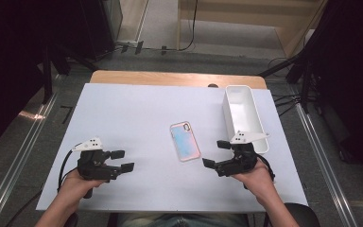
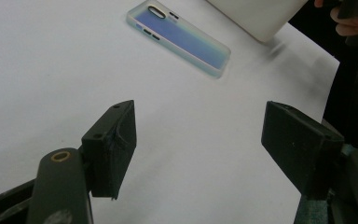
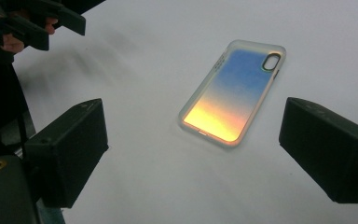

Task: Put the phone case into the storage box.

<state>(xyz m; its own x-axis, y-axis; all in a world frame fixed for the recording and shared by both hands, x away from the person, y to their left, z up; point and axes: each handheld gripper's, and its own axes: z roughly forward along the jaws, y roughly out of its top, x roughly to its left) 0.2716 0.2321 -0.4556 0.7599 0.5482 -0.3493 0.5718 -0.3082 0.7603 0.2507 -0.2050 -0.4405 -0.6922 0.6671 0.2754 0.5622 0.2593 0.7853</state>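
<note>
Currently both grippers are open and hold nothing. The right gripper (image 1: pixel 216 154) has its jaws spread wide, with bare sheet between them; its pads touch no object. It sits just right of the case (image 1: pixel 185 141), jaws pointing toward it, the two apart. In the right gripper view the case (image 3: pixel 235 91) lies flat ahead of the jaws, in line with the gap but beyond the tips, camera cutout at the far end.

The left gripper (image 1: pixel 122 160) is likewise wide open, pads clear of everything. It rests well left of the case, jaws pointing toward it. In the left gripper view the case (image 2: pixel 179 36) lies far ahead of the tips, with open sheet between.

The case lies flat near the middle of the white sheet (image 1: pixel 123 113). The white bin (image 1: pixel 230 118) stands just right of the case, not touching it, behind the right gripper.
</note>
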